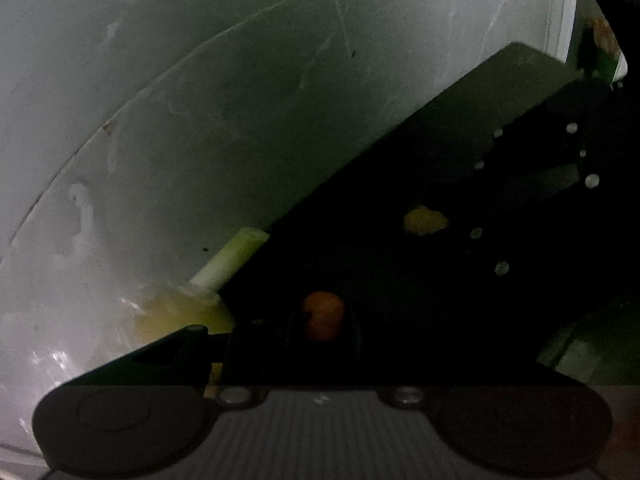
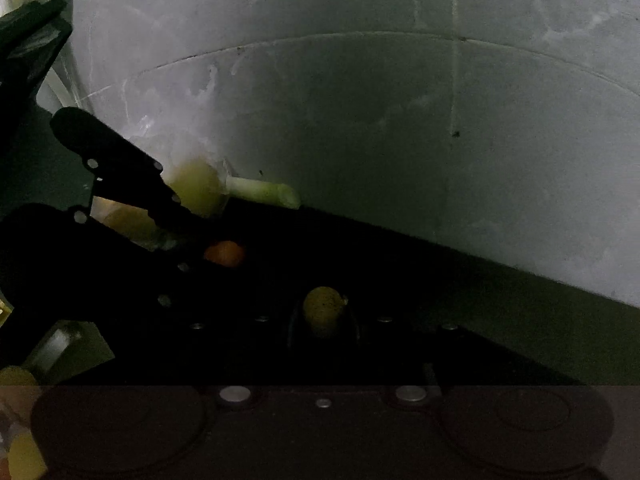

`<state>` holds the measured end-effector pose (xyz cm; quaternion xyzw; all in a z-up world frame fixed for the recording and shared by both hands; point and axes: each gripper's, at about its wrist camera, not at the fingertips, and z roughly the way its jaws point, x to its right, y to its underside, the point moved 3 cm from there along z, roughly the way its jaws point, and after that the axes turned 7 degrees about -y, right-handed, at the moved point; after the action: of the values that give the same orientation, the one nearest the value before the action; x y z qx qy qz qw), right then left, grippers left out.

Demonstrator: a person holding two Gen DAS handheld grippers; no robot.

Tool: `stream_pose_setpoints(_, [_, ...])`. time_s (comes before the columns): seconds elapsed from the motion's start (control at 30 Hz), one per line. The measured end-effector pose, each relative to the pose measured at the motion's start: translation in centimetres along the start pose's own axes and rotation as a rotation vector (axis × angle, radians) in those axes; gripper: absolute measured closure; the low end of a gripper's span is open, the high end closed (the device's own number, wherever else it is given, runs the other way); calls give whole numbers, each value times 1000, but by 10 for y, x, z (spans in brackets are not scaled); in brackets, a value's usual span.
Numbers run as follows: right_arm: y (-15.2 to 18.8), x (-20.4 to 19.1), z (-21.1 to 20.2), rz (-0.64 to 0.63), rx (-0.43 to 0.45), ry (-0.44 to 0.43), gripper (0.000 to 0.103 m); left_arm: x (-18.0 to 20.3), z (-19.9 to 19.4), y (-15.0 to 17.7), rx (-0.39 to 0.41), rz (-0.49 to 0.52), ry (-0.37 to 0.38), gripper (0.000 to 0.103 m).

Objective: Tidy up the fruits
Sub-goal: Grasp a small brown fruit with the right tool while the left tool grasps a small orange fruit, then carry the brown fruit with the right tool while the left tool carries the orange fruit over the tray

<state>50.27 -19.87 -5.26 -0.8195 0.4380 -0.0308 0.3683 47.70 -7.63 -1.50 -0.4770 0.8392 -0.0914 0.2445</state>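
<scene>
— What do we have in front of the left gripper (image 2: 160, 216)?

— From the right wrist view we see it as a black shape ahead and to the left of our right jaws. A yellow-green fruit (image 2: 196, 188) sits at the tip of its upper finger, and the fruit's pale green stem (image 2: 264, 194) points away from that finger.

— Are those jaws clamped on it?

— We cannot tell. The finger touches or overlaps the fruit, but everything below it is lost in darkness. In the left wrist view the fruit lies just ahead and to the left of the left jaws, with its stem slanting up and to the right.

— And the right gripper (image 1: 400, 184)?

— It crosses the left wrist view as a dark diagonal mass ahead and to the right of the left jaws. We cannot tell whether its jaws are released or clenched.

— Anything else?

— A small orange fruit (image 2: 224, 254) shows just below the yellow-green one, and a yellow fruit (image 2: 322, 310) sits straight ahead of the right jaws, both half swallowed by shadow. Behind everything there is a scuffed white surface (image 2: 400, 120) with thin seams.
</scene>
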Motion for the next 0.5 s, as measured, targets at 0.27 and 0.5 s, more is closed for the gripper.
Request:
stream_pose_setpoints(0.27, [15, -7, -22, 66, 17, 34, 76, 6, -27, 9, 51, -70, 48, 74])
stream_pose_setpoints(0.5, [23, -14, -46, 104, 49, 73, 76, 16, -45, 14, 90, -94, 86, 74])
